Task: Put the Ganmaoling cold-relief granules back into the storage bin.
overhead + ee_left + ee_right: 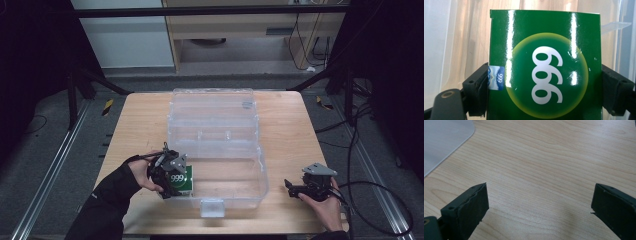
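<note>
One wooden counter [290, 130], grey floor and black frame rails around it. Clear plastic bin [217, 150] sits mid-counter, lid open toward the far edge. Left gripper [170, 175] jaws clamp green 999 box [544, 67] at the bin's near-left corner. Right gripper [312, 187] jaws gape, near-right corner.

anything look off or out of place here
Nothing looks spilled or damaged. The green box sits between the left gripper's jaws at the near left corner of the open clear plastic bin. The right gripper is open over bare wooden table.
</note>
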